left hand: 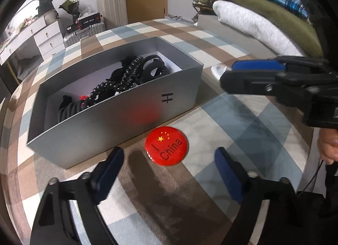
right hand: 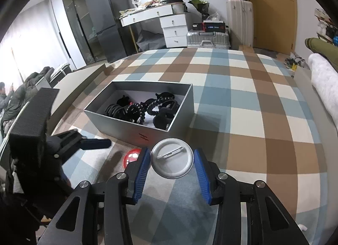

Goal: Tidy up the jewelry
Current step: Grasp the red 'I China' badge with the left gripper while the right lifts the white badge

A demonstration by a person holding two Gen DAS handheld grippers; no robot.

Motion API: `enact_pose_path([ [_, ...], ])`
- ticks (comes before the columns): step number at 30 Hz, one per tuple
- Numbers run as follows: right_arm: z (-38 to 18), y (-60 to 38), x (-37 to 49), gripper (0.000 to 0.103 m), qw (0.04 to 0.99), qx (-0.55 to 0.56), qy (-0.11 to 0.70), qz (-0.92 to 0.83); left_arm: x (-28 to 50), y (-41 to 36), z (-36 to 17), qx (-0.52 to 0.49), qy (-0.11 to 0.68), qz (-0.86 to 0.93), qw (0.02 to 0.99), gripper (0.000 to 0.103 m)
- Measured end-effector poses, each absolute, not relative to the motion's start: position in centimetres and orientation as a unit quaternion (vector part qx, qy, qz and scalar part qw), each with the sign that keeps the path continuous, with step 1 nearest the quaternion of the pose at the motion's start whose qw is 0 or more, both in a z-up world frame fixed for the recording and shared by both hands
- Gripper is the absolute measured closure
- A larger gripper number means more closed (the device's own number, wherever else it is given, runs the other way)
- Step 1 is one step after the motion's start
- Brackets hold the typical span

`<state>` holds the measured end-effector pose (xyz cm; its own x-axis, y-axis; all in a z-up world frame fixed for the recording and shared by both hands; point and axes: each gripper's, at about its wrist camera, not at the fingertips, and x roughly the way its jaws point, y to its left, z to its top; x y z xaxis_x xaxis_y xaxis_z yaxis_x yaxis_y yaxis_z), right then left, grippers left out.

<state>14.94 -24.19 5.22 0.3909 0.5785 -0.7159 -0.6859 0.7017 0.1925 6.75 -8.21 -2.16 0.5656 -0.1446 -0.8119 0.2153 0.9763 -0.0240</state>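
Observation:
A grey open box (left hand: 118, 105) holds several black hair clips and coiled ties (left hand: 126, 76) on the checked bedspread; it also shows in the right wrist view (right hand: 131, 127). A red "I China" badge (left hand: 166, 149) lies flat in front of the box, between the open fingers of my left gripper (left hand: 169, 156); its edge shows in the right wrist view (right hand: 131, 157). My right gripper (right hand: 172, 160) is shut on a second badge (right hand: 172, 158), silver pin back facing the camera, held above the spread near the box's front. It shows from the side in the left wrist view (left hand: 224, 74).
The checked bedspread (right hand: 243, 118) spreads wide to the right. Rolled white and green blankets (left hand: 253, 21) lie at the bed's far right. Suitcases (right hand: 207, 38) and a white desk (right hand: 152, 12) stand beyond the bed.

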Motion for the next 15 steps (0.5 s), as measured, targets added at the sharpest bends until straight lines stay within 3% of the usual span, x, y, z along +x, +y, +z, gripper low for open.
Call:
enact_pose_path([
  [2, 5.38, -24.47, 15.07, 0.061, 0.832, -0.062, 0.399, 0.379, 7.04, -8.40, -2.46, 0.043, 0.460, -0.100, 0.881, 0.035],
  [6, 5.62, -24.89, 15.08, 0.061, 0.834, -0.057, 0.396, 0.379, 7.16, -8.61, -2.57, 0.048, 0.457, -0.103, 0.882, 0.041],
  [10, 5.68, -25.01, 15.17, 0.061, 0.835, -0.054, 0.396, 0.379, 7.26, -8.74, -2.43, 0.050, 0.454, -0.105, 0.884, 0.065],
  [15, 5.68, -25.03, 15.17, 0.061, 0.835, -0.053, 0.396, 0.379, 7.12, -8.86, -2.39, 0.052, 0.450, -0.102, 0.886, 0.065],
])
